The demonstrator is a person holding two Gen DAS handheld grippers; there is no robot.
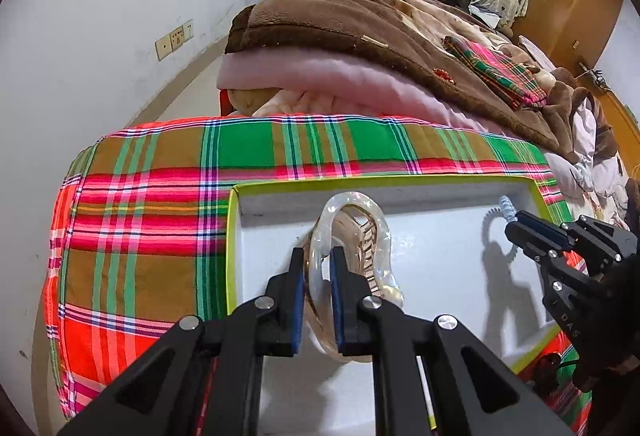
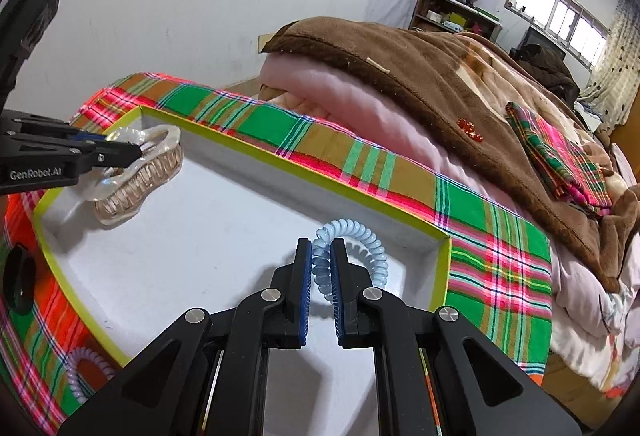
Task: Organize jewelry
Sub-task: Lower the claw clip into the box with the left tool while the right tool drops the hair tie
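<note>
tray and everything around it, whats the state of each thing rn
left gripper: jaws shut on the clear hair claw
clear hair claw: teeth closed, held over the tray's left end
right gripper: jaws shut on the blue spiral hair tie
blue spiral hair tie: coiled, pinched at one side, over the tray's right corner
tray: open, no lid, on the plaid cloth
lilac spiral hair tie: loose on the cloth outside the tray
</note>
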